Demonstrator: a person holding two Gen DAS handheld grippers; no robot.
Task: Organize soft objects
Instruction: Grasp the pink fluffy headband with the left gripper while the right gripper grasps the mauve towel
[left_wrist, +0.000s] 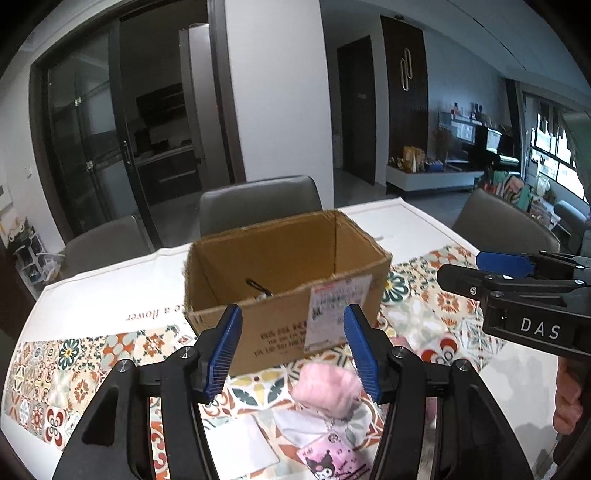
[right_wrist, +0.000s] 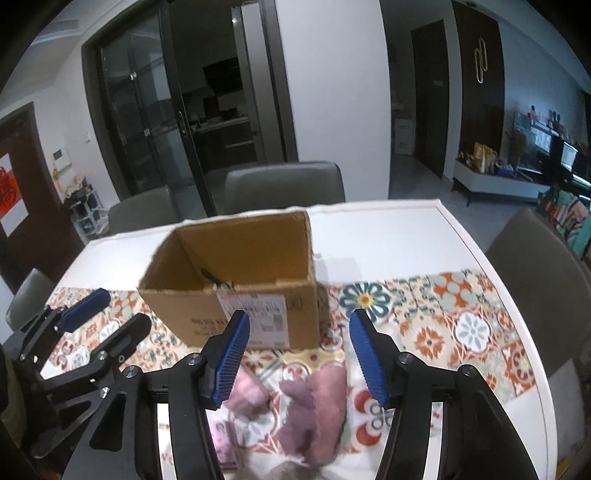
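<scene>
Pink soft roll (left_wrist: 327, 387) lies on patterned tablecloth (left_wrist: 74, 365), just in front of open cardboard box (left_wrist: 288, 280), w/ white cloth (left_wrist: 303, 424) and pink character tag (left_wrist: 328, 461) beside it. Mauve towels (right_wrist: 314, 410), blurred, perhaps two pieces, lie near box front. Left gripper (left_wrist: 291, 347): jaws spread, empty, above roll. Right gripper (right_wrist: 299, 354): jaws spread, empty, above towels. Grey chairs (left_wrist: 258, 199) stand behind table.
</scene>
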